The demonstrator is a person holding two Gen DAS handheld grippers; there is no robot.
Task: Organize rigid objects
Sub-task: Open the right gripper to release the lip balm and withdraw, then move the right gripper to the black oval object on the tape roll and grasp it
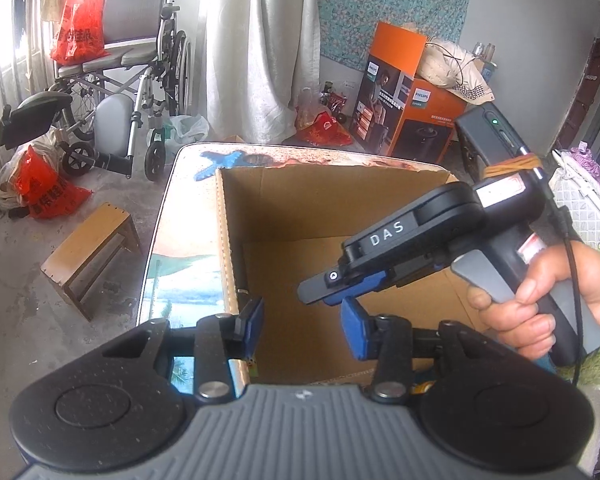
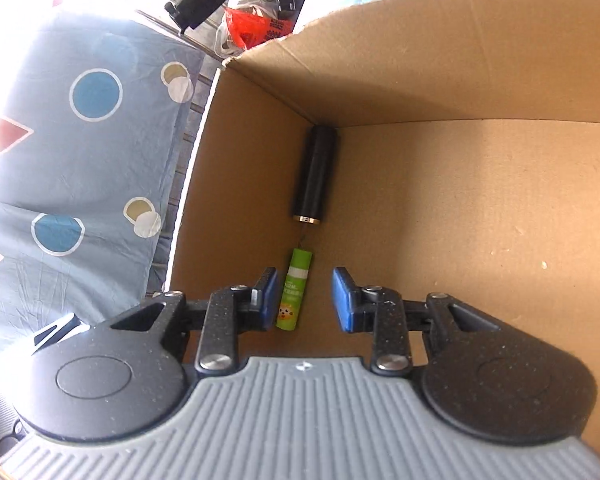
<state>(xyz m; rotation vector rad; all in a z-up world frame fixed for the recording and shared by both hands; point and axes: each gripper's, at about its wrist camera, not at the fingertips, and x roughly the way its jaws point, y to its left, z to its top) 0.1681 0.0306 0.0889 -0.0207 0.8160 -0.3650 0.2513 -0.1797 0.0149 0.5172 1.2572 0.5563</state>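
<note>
Cardboard box (image 2: 440, 80) sits open-topped on the desk (image 1: 188, 216), which has a printed beach-pattern top. Box is mostly bare inside.

Contents, per right wrist view: two items lying flat on the box floor, both along the left wall.
- Black cylinder (image 2: 315, 174) with a metal ring at its near end, far end tucked into the back-left corner.
- Green glue stick (image 2: 294, 290) in line with it, nearer the camera, a small gap between the two. Cartoon face on the label.

Right gripper (image 2: 305, 300) is inside the box, angled down. Jaws partly open, nothing clamped. Glue stick lies between the fingers, close to the left pad (image 2: 269, 294), but the pads aren't pressing on it.

Left gripper (image 1: 302, 324) hovers over the box's near-left edge. Jaws partly open, nothing between them, only box floor behind. The left wall's edge runs just past its left pad (image 1: 252, 316).

Left wrist view also shows the right gripper reaching down into the box, held by a hand (image 1: 540, 296); only the black cylinder's end peeks out along the left wall there.
</note>
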